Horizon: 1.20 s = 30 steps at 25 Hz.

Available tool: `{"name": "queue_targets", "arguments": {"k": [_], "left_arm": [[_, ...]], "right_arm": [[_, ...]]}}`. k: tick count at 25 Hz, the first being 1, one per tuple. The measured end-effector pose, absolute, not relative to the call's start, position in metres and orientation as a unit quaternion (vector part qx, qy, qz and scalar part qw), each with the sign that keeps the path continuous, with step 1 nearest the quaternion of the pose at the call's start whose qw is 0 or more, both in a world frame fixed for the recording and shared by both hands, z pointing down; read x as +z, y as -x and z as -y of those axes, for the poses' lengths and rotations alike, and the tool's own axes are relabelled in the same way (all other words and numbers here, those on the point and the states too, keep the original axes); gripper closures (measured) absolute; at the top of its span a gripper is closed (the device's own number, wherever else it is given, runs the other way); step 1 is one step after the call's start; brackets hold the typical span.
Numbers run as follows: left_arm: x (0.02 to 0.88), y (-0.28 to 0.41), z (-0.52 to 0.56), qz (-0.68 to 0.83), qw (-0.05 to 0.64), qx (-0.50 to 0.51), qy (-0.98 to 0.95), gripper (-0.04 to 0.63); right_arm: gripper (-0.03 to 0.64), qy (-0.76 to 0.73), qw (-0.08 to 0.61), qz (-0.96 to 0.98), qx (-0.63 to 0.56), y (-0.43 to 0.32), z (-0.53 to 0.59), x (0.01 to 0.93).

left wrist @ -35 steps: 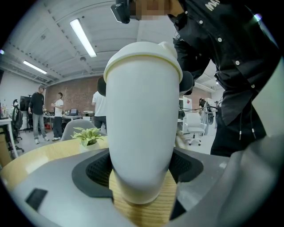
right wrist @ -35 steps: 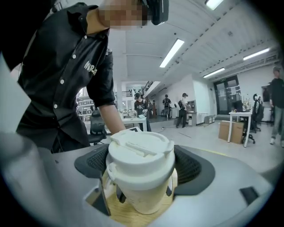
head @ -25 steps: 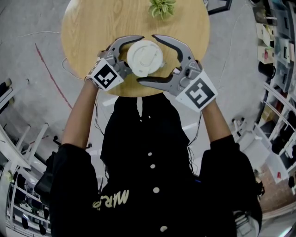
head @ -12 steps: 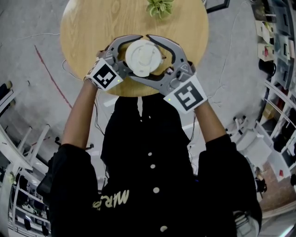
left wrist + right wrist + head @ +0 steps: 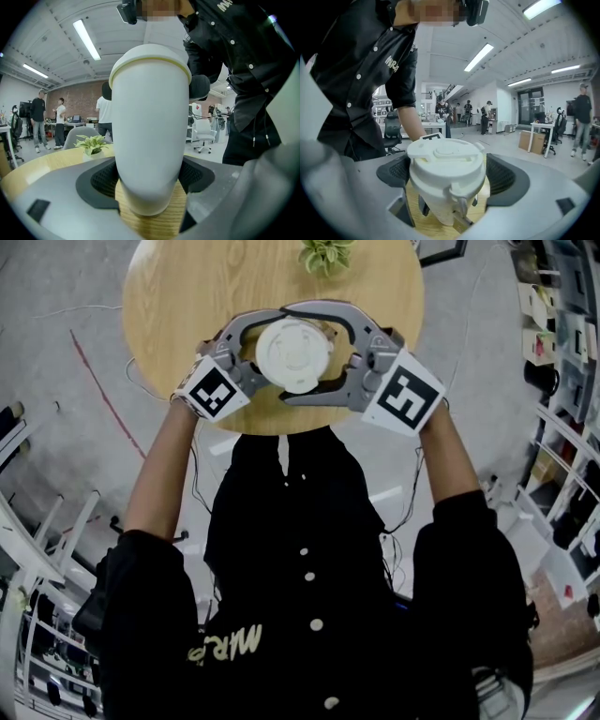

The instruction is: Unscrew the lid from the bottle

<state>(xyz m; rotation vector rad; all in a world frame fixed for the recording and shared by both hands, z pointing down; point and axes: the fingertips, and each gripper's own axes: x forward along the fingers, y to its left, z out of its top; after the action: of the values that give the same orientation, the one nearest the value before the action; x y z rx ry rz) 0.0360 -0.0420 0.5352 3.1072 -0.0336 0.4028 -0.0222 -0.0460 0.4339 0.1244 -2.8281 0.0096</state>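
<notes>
Bottle is stood upright at the near edge of the round wooden desk; it is white and tapered toward the base. Left gripper is clamped on the bottle body low down, just above the desk top, and both pads are seen pressed against the sides in the left gripper view. Right gripper is held at the opposite side, higher up, with jaws closed on the lid. Its pads are seen against the lid rim on both sides in the right gripper view. Lid is white, with a flip cap and a small tab on the side facing the right gripper's camera. It is seated on the bottle, and a thin yellowish seam is visible under it in the left gripper view. In the head view the two sets of jaws are seen overlapped around the bottle, marker cubes toward the person. A small potted plant is placed at the far edge of the desk, well apart from the bottle.
</notes>
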Motion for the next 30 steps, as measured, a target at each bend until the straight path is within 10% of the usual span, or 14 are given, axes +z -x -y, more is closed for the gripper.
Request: {"name": "queue_targets", "arguments": {"k": [12,30], "left_arm": [[0.535,-0.036,0.041,0.01,0.002,0.135,-0.991,0.233],[0.531,-0.037,0.042,0.007,0.0,0.119,-0.993,0.233]], "right_arm": [[0.12,-0.285,0.101,0.952,0.033,0.028,0.068,0.424],[0.137,-0.074,0.127,0.989,0.002,0.034,0.051,0.421]]}}
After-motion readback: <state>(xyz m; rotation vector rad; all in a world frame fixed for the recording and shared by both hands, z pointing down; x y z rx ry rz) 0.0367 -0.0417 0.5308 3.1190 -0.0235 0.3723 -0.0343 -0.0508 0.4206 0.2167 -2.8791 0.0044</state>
